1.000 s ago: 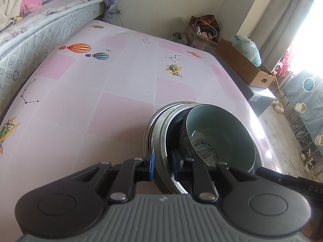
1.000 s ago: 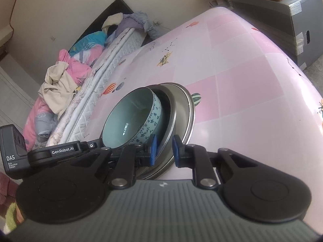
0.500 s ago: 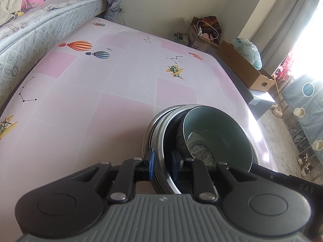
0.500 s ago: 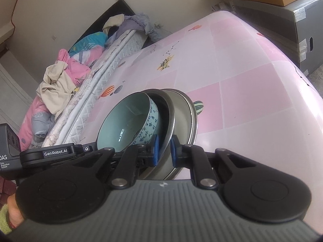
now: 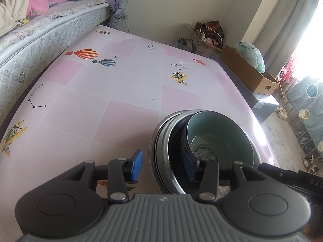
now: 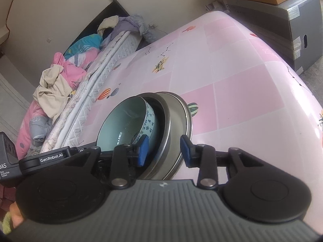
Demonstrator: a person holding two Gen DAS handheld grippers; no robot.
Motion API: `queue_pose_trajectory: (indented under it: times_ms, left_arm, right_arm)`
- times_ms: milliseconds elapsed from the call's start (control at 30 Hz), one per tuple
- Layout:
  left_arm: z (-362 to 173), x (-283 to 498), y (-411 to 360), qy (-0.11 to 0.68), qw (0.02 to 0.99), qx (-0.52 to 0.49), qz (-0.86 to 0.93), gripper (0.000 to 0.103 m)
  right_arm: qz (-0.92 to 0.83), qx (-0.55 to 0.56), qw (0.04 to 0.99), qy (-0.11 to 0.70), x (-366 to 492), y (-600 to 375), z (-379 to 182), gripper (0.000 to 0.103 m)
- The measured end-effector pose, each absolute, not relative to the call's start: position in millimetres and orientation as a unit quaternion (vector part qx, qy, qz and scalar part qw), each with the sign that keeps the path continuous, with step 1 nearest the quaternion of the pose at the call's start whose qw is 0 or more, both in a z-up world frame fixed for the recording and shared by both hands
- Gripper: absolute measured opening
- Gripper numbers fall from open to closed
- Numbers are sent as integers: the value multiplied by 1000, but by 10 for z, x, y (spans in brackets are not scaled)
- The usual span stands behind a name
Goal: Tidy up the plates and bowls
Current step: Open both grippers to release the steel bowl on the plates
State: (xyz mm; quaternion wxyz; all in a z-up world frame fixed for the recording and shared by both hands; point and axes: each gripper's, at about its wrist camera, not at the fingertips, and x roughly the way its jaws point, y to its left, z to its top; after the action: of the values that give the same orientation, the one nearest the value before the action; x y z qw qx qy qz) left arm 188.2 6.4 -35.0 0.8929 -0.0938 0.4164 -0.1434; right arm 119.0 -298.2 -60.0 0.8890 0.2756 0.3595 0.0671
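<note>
A pale green ceramic bowl (image 5: 220,135) with blue characters sits nested in stacked metal dishes (image 5: 161,141) on the pink patterned table (image 5: 121,100). My left gripper (image 5: 163,166) is open, its fingers standing either side of the stack's near rim. The same bowl (image 6: 125,121) and metal dishes (image 6: 177,121) show in the right wrist view. My right gripper (image 6: 164,151) is open too, its fingers astride the metal rim on the opposite side.
A mattress (image 5: 40,40) with piled clothes (image 6: 60,76) runs along the table's far side. Cardboard boxes (image 5: 248,74) and a dark cabinet (image 6: 282,20) stand beyond the table's end. The table edge (image 5: 260,125) drops off close to the stack.
Both grippers were shut on the rim of the metal dishes and have now opened, letting the stack go on the table. The stack sits where it was.
</note>
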Motion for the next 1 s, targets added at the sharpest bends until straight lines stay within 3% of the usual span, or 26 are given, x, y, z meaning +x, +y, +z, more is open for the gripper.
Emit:
queue_pose_trajectory:
  times_ms: [233, 500, 833, 1000]
  left_arm:
    - [-291, 1790, 128, 407, 897, -100, -144, 64]
    - [-251, 1647, 170, 404, 900, -98, -133, 79]
    - [-161, 1426, 131, 397, 906, -77, -125, 91]
    - [-89, 1301, 61, 393, 909, -61, -123, 96]
  right_arm:
    - [55, 265, 894, 357, 1094, -2968, -516, 50]
    - [50, 248, 904, 345, 966, -2894, -383, 76]
    - [53, 226, 916, 328, 714, -2840, -203, 86]
    - [49, 212, 926, 309, 551, -2825, -76, 95]
